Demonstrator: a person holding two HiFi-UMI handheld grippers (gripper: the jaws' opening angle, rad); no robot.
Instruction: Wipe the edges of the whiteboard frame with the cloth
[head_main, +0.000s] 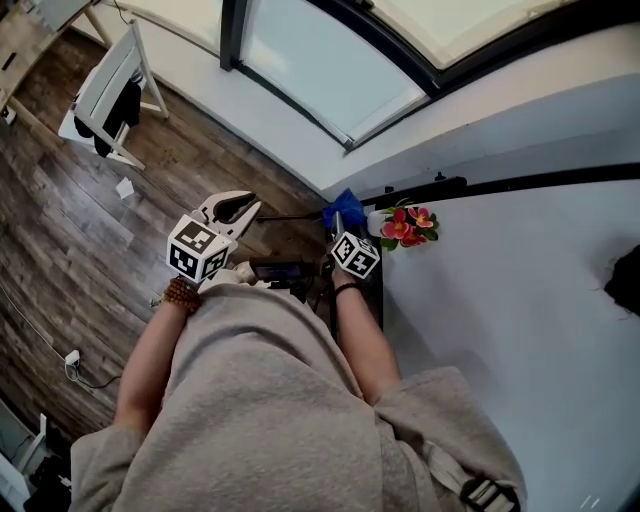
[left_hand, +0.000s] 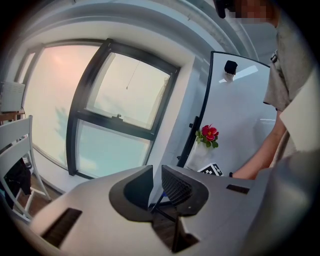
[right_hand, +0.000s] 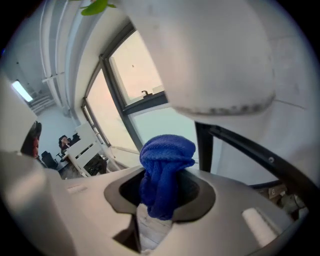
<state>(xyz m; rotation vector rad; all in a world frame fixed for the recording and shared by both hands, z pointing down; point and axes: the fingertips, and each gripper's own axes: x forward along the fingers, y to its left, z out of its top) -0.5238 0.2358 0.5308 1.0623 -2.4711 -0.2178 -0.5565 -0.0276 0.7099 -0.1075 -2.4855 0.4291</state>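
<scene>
The whiteboard (head_main: 520, 290) stands at the right, white with a black frame (head_main: 540, 181). A blue cloth (head_main: 343, 209) is bunched at the frame's upper left corner, and my right gripper (head_main: 341, 228) is shut on it. In the right gripper view the cloth (right_hand: 165, 170) sticks out between the jaws of the right gripper (right_hand: 163, 192), close to a black frame bar (right_hand: 240, 145). My left gripper (head_main: 238, 206) hangs left of the board over the floor. In its own view the left gripper (left_hand: 156, 185) shows a narrow gap with nothing in it, and the whiteboard (left_hand: 240, 110) lies ahead to the right.
A red flower in a white holder (head_main: 407, 227) sticks to the board next to the cloth. A black eraser (head_main: 625, 284) sits at the board's right. A window (head_main: 330, 70) is behind, a white folding chair (head_main: 115, 90) stands on the wooden floor (head_main: 60, 230).
</scene>
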